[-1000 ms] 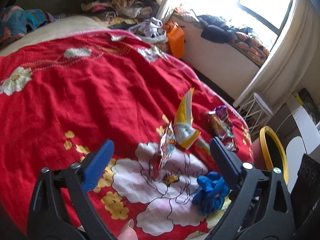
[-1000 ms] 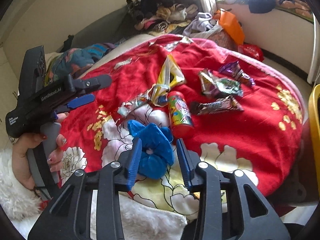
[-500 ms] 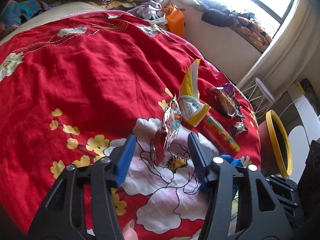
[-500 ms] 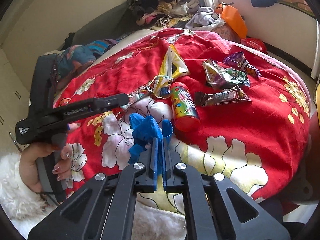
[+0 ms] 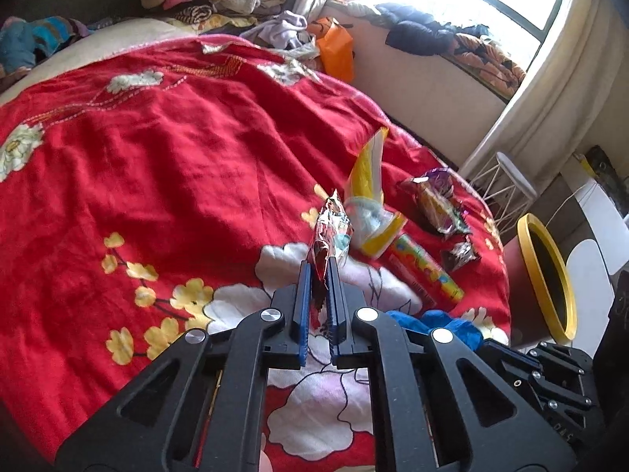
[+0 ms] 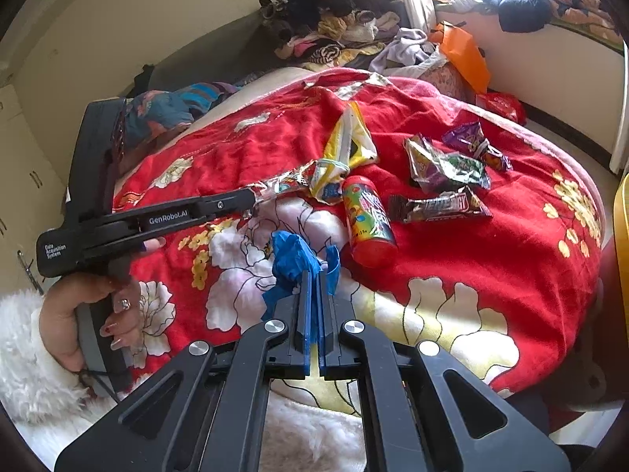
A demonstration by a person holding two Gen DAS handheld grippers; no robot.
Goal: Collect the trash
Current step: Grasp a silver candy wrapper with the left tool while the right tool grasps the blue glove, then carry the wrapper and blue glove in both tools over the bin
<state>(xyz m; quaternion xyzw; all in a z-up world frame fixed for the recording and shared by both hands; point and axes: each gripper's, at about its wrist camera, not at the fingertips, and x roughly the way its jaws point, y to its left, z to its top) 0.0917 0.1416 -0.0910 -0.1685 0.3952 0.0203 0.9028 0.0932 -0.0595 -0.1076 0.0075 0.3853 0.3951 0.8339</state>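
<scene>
My left gripper (image 5: 318, 271) has its jaws closing hard on a silver foil wrapper (image 5: 330, 232), whose lower end is pinched between the blue pads. The right wrist view shows that gripper (image 6: 251, 202) from the side, gripping the wrapper (image 6: 291, 183). My right gripper (image 6: 314, 275) is shut on a crumpled blue wad (image 6: 293, 255), which bulges above its fingertips. Still lying on the red flowered blanket (image 5: 177, 157) are a yellow bag (image 6: 350, 145), a red snack tube (image 6: 367, 220), a dark chocolate wrapper (image 6: 436, 206) and a purple-green wrapper (image 6: 444, 165).
A yellow-rimmed bin (image 5: 546, 275) stands off the bed's right side, beside a white wire stool (image 5: 507, 181). Piled clothes (image 6: 334, 27) and an orange bag (image 6: 464, 55) lie at the far end. A hand in a white fluffy sleeve (image 6: 23, 354) holds the left gripper.
Both grippers went from open to shut. The left closed on the foil wrapper, the right on the blue wad, which now stands up from the blanket.
</scene>
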